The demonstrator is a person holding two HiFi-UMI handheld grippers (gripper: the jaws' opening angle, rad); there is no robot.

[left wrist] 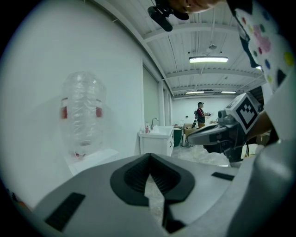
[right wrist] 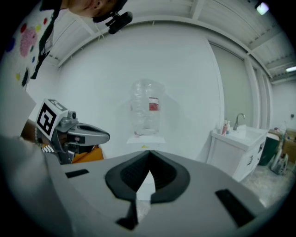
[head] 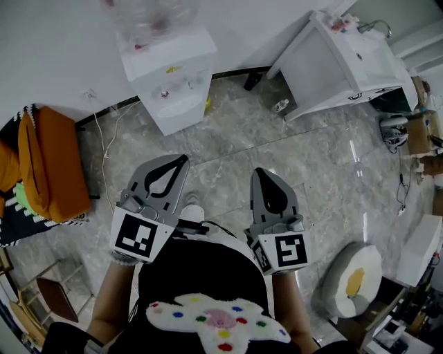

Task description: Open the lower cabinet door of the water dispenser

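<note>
The white water dispenser (head: pixel 172 81) stands against the far wall with a clear bottle (head: pixel 149 21) on top; its lower cabinet front faces me, and no open door shows. The right gripper view has the dispenser (right wrist: pixel 147 139) straight ahead, the left gripper view has it (left wrist: pixel 88 157) off to the left. My left gripper (head: pixel 181 160) and right gripper (head: pixel 263 173) are both shut and empty, held side by side above the floor, well short of the dispenser. Each gripper shows in the other's view: the right gripper (left wrist: pixel 194 135) and the left gripper (right wrist: pixel 105 136).
A white sink cabinet (head: pixel 342 66) stands at the far right, seen also as the sink cabinet (right wrist: pixel 240 148). An orange seat (head: pixel 52 162) sits at the left wall, with a cable (head: pixel 104 145) trailing on the marble floor. A round cushion (head: pixel 353 280) lies at the right. A person (left wrist: pixel 200 115) stands far off.
</note>
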